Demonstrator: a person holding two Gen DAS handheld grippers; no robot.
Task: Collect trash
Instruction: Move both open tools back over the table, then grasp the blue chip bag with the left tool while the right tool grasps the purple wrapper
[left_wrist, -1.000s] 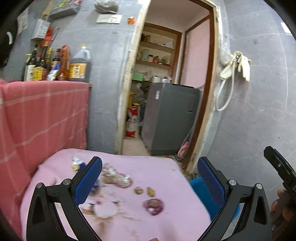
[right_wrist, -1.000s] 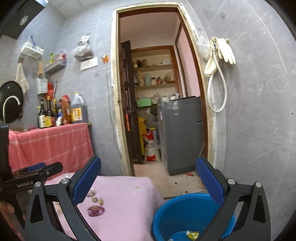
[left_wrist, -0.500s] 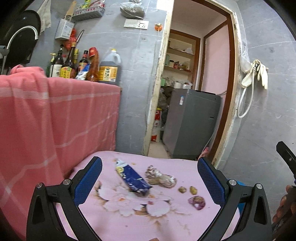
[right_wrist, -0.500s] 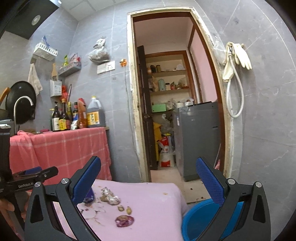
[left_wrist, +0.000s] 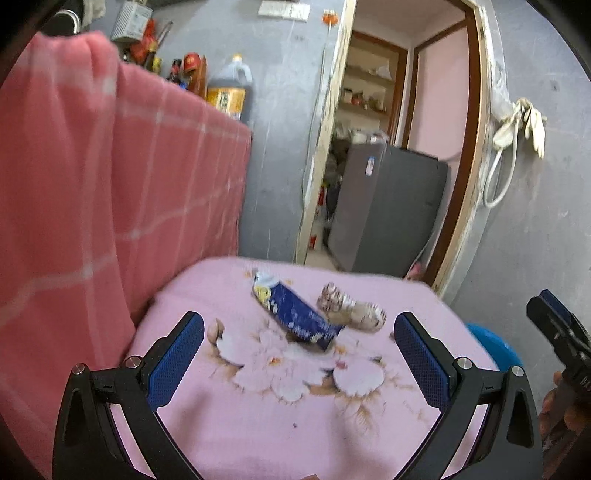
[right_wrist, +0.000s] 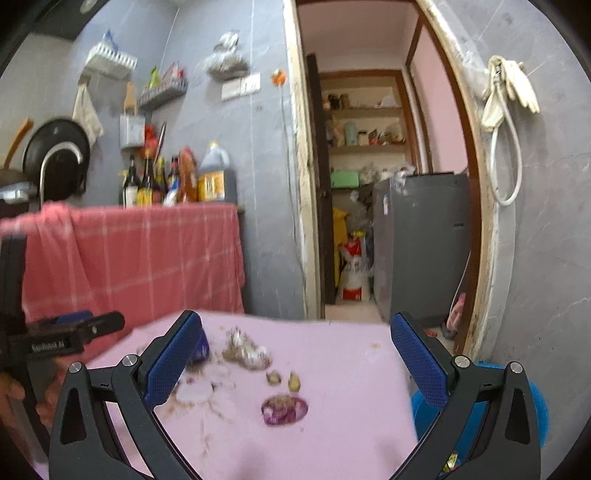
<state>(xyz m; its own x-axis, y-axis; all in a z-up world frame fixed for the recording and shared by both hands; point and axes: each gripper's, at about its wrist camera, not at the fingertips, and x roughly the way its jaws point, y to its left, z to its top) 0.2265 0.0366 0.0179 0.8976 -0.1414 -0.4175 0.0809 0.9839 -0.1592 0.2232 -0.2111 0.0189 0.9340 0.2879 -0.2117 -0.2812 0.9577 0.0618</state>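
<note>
We hold our left gripper (left_wrist: 295, 363) low over the pink table (left_wrist: 258, 424), and its blue fingers are spread wide with nothing between them. Our right gripper (right_wrist: 295, 363) is spread wide too, and empty. In the right view, the side of the left tool shows small white writing that looks like "GenRobot AI".

The trash lies on the pink cloth just past the left fingers. A blue wrapper (left_wrist: 295, 314) lies slanted, with a yellow patch and writing too blurry to read. A crumpled silver wrapper (left_wrist: 349, 308) touches its right side. More to the right sit two small brown bits (right_wrist: 283, 379) and a purple peel (right_wrist: 284, 408), with bare cloth around them.

A blue bucket (right_wrist: 535, 406) stands just off the table's right edge, and a small scrap lies inside it. A red checked cloth (right_wrist: 147, 258) hangs close on the left side. Bottles (right_wrist: 173, 181) stand on top of it, and one big jug has a yellow label we cannot read. Far back, an open doorway (right_wrist: 354, 184) shows a gray machine (right_wrist: 417, 240) and shelves.
</note>
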